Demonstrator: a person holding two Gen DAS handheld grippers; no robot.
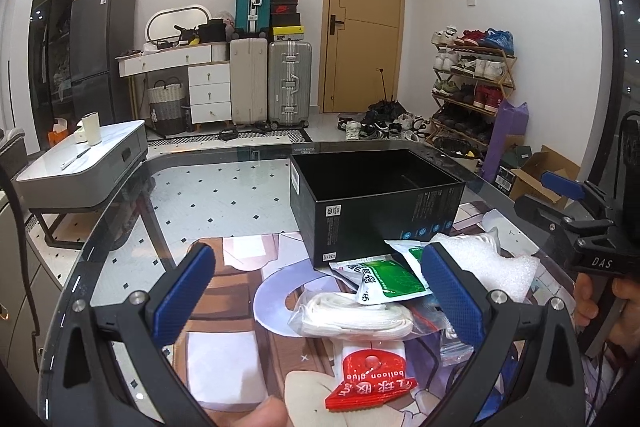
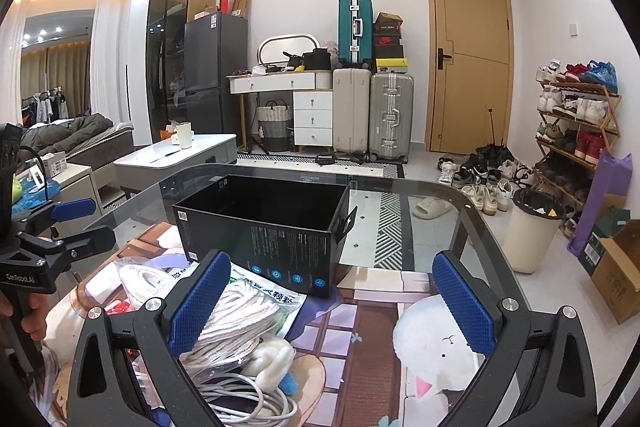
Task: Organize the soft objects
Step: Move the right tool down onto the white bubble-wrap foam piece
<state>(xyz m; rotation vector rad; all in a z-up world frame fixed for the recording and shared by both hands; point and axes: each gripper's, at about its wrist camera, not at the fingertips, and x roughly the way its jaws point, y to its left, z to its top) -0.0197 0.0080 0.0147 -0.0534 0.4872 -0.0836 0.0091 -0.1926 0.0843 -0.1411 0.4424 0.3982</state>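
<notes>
1. The left gripper (image 1: 320,287) hovers with its blue-padded jaws released and nothing between them; the right gripper (image 2: 332,301) is likewise spread wide and empty.
2. The soft things lie heaped on the glass-topped table with a cartoon mat (image 1: 224,187), just at the near side of the open black cardboard box (image 1: 376,203), which looks empty.
3. In the left wrist view, the clear plastic bag of coiled white cord (image 1: 352,317) sits dead ahead at 12 o'clock between the jaws, its long axis running from 9 to 3 o'clock, across the opening.
4. The green-and-white sachet (image 1: 394,277) lies past it towards 1 o'clock, touching the box; the red balloon-glue packet (image 1: 370,381) lies nearer, at 6 o'clock.
5. In the right wrist view, the bundle of white rope (image 2: 244,319) sits at 10 o'clock, partly behind the left-hand pad, with the box at 11 o'clock.
6. My judgement: the left gripper is better lined up for the cord bag, and the box is a short carry towards 12 o'clock.
</notes>
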